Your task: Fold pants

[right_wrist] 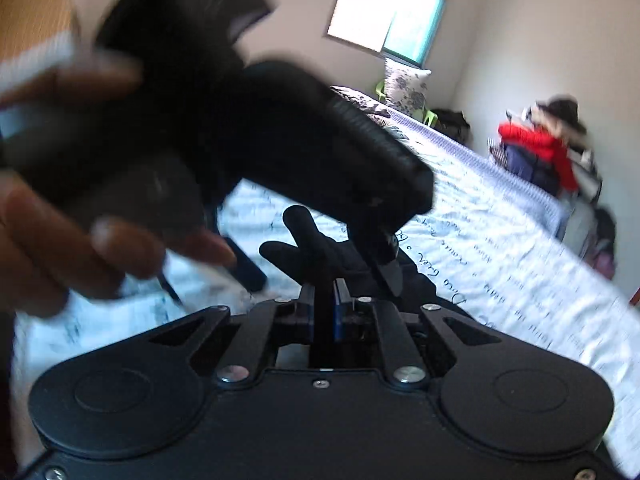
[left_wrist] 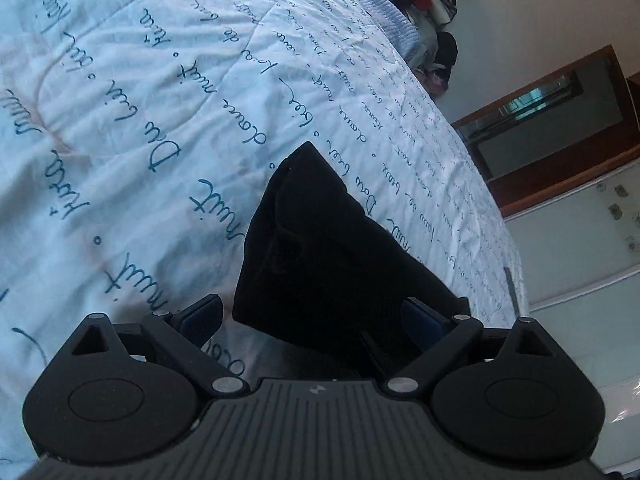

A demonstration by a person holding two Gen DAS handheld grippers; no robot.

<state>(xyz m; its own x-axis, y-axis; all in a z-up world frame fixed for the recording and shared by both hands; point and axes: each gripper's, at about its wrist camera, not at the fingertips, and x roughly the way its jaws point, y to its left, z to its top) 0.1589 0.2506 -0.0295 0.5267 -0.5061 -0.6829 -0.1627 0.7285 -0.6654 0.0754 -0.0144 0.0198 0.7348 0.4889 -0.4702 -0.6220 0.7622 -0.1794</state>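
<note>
In the left wrist view, your left gripper [left_wrist: 316,316] stands wide open over the bed [left_wrist: 120,128], the black pants [left_wrist: 320,248] lying bunched between its fingers [left_wrist: 200,316], which do not press on the cloth. In the right wrist view, your right gripper [right_wrist: 324,312] is pinched shut on a fold of the pants [right_wrist: 312,240]; your left hand [right_wrist: 80,256] sits near left, blurred.
</note>
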